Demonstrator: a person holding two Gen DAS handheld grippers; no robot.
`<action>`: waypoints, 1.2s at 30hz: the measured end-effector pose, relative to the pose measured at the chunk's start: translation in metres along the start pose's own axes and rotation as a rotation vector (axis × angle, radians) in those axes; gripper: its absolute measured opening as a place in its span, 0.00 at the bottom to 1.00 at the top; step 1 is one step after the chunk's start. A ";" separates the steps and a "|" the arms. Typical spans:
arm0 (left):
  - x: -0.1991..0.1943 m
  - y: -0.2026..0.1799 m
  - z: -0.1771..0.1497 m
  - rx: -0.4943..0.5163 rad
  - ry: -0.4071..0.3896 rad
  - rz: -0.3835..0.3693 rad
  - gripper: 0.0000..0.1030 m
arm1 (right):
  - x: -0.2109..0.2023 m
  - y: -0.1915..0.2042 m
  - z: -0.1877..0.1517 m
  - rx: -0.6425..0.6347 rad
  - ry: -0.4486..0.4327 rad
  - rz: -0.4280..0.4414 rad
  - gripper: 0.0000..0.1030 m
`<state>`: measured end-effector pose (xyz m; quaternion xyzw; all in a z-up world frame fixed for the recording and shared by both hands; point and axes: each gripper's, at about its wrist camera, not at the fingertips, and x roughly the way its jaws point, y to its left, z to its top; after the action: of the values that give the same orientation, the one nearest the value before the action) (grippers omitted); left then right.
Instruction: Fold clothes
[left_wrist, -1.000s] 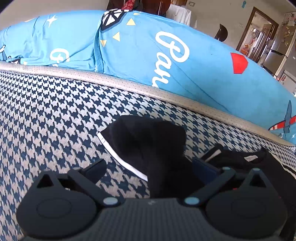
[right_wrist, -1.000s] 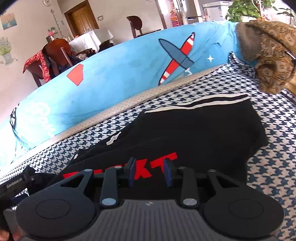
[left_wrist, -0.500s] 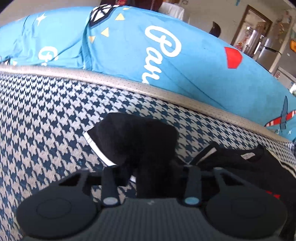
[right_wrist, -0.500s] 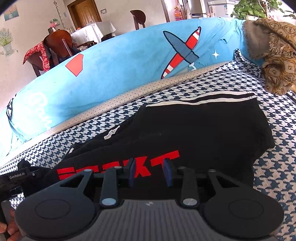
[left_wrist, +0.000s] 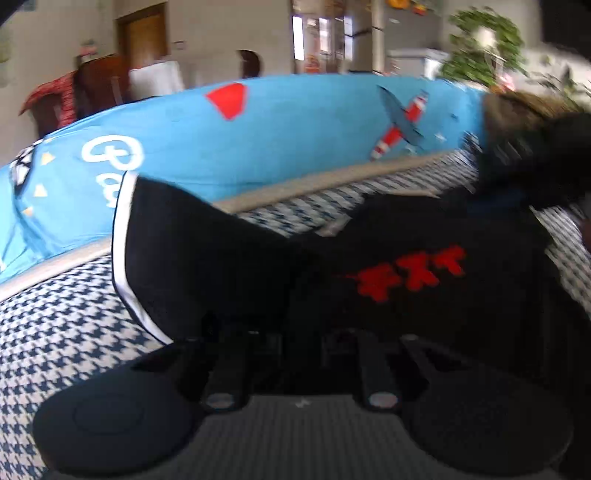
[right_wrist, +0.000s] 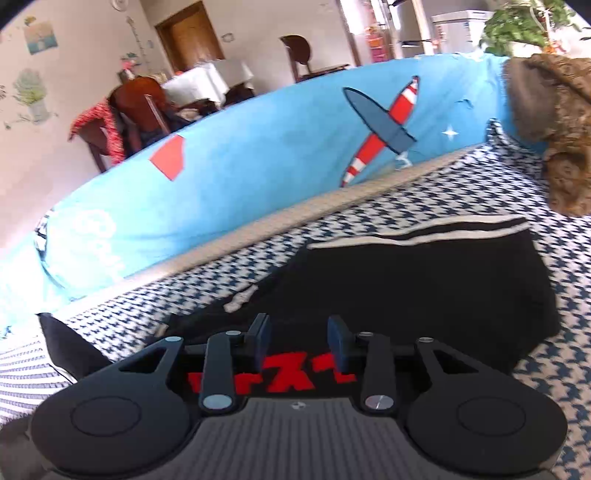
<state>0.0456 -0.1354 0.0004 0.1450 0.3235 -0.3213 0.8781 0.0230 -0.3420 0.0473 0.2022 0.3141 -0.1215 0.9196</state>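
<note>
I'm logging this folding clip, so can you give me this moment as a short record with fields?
surface: checked sofa cover
garment: black shirt with red letters, lying partly flat
raised part: sleeve with a white edge, lifted off the sofa
left tongs: shut on the sleeve
right tongs: open, over the red letters, gripping nothing
backrest: blue cover with a plane print
image quality: left view blurred

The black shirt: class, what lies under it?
The black shirt lies on the houndstooth cover, which shows all around it. Whatever is directly beneath is hidden.
</note>
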 end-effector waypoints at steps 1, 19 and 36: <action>-0.001 -0.008 -0.005 0.031 0.014 -0.019 0.16 | 0.000 0.001 0.001 -0.008 -0.003 0.023 0.34; -0.022 -0.040 -0.054 0.175 0.087 -0.134 0.50 | -0.002 0.068 -0.025 -0.288 0.043 0.545 0.45; -0.063 -0.011 -0.072 0.040 0.087 -0.230 0.71 | 0.032 0.128 -0.072 -0.518 0.126 0.564 0.39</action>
<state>-0.0326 -0.0806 -0.0127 0.1384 0.3695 -0.4195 0.8175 0.0544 -0.1991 0.0136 0.0488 0.3225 0.2321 0.9164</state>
